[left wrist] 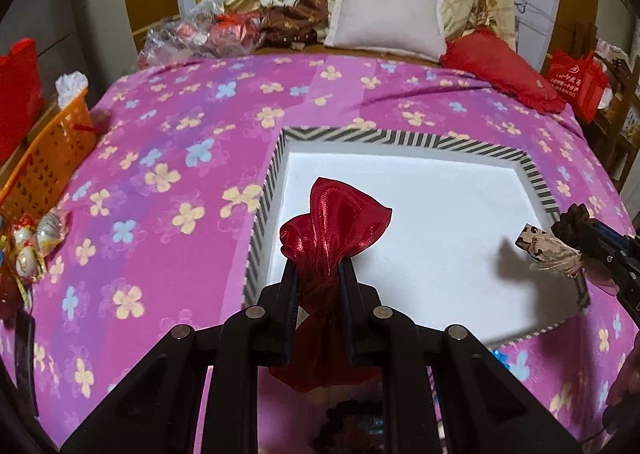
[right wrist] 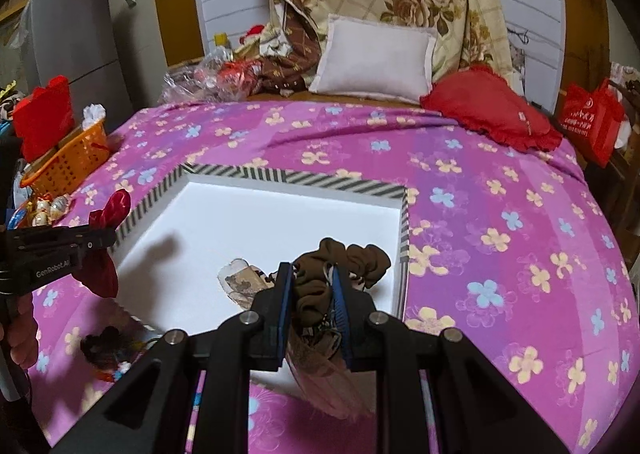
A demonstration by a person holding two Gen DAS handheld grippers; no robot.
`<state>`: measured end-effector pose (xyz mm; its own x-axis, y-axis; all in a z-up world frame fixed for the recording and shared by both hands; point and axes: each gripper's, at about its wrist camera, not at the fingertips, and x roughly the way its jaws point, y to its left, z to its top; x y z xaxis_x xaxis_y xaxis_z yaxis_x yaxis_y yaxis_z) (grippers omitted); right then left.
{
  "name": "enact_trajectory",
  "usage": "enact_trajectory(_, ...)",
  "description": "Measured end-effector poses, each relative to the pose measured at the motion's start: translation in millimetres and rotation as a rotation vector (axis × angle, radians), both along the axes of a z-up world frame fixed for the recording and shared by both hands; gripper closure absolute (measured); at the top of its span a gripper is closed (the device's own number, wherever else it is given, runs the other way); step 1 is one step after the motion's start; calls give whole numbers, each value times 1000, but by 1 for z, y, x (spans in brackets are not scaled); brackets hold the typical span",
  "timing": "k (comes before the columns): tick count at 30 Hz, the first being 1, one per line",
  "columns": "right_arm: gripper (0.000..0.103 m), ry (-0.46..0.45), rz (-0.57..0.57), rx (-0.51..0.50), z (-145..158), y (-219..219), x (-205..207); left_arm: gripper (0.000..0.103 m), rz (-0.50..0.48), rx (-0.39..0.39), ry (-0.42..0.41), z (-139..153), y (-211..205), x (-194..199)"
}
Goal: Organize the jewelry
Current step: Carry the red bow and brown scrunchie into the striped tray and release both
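Note:
My left gripper [left wrist: 318, 266] is shut on a shiny red organza pouch [left wrist: 334, 213], held above the near left part of a white tray with a black-and-white striped rim [left wrist: 360, 135]. My right gripper [right wrist: 314, 270] is shut on a bundle of brown scrunchie [right wrist: 344, 258], a patterned hair piece [right wrist: 240, 282] and pale pink fabric, above the tray's near right part [right wrist: 280, 177]. Each gripper shows in the other's view: the right one [left wrist: 560, 242] at the tray's right edge, the left one [right wrist: 104, 230] at its left edge. A dark heap of jewelry [right wrist: 106, 350] lies on the bedspread near the tray's front left corner.
The tray lies on a bed with a pink flowered spread [left wrist: 180, 157]. An orange basket [left wrist: 48, 161] and wrapped sweets [left wrist: 36, 242] are at the left edge. A white pillow [left wrist: 384, 17], a red cushion [left wrist: 500, 65], plastic bags and blankets are at the head. A red bag [right wrist: 592, 121] hangs right.

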<state>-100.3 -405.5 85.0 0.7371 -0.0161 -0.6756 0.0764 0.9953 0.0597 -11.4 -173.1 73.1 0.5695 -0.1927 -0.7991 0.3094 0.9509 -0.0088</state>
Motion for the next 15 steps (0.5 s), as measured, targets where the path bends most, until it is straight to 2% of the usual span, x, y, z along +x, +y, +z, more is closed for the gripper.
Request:
enact_trajectory(7, 83, 56, -21, 59, -28, -15, 14, 103, 13, 4, 64, -25, -5, 15)
enact_trajectory(15, 80, 118, -35, 60, -49, -18, 18, 103, -1, -27, 120, -37, -4, 23)
